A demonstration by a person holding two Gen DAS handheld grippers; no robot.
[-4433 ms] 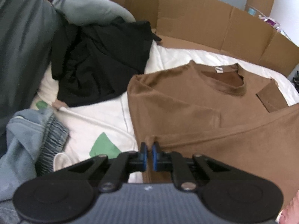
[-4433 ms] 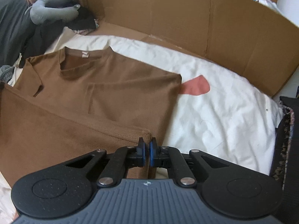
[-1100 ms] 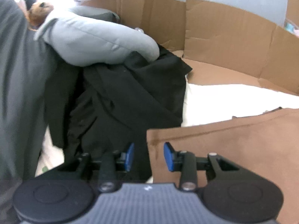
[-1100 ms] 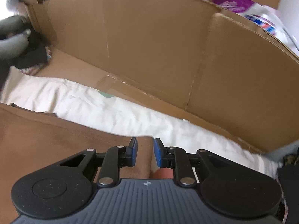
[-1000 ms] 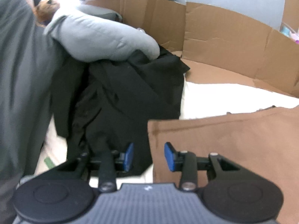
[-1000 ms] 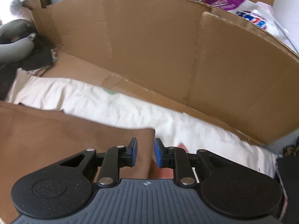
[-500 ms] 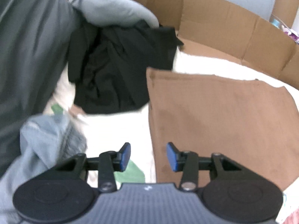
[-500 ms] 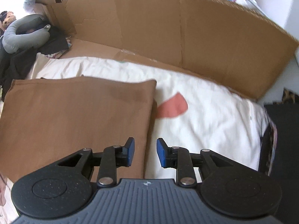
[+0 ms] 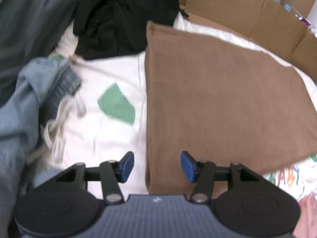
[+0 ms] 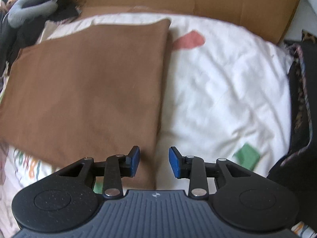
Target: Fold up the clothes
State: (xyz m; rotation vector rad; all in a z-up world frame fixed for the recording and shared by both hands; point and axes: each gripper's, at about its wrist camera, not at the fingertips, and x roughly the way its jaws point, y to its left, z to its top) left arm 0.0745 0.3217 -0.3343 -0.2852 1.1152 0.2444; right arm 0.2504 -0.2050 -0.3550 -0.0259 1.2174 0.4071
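Both grippers have drawn back from the far edge of the brown shirt [image 9: 227, 99], now a folded rectangle on the white sheet [image 10: 227, 83]. Left gripper [image 9: 156, 166] and right gripper [image 10: 154, 162] have just been opening, holding nothing, each straddling a near corner. Next likely: grip for another fold.

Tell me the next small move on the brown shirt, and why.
Probably lower both grippers onto the near corners of the brown shirt and pinch them for another fold: left gripper and right gripper, jaws just opening, hold nothing and straddle its side edges.
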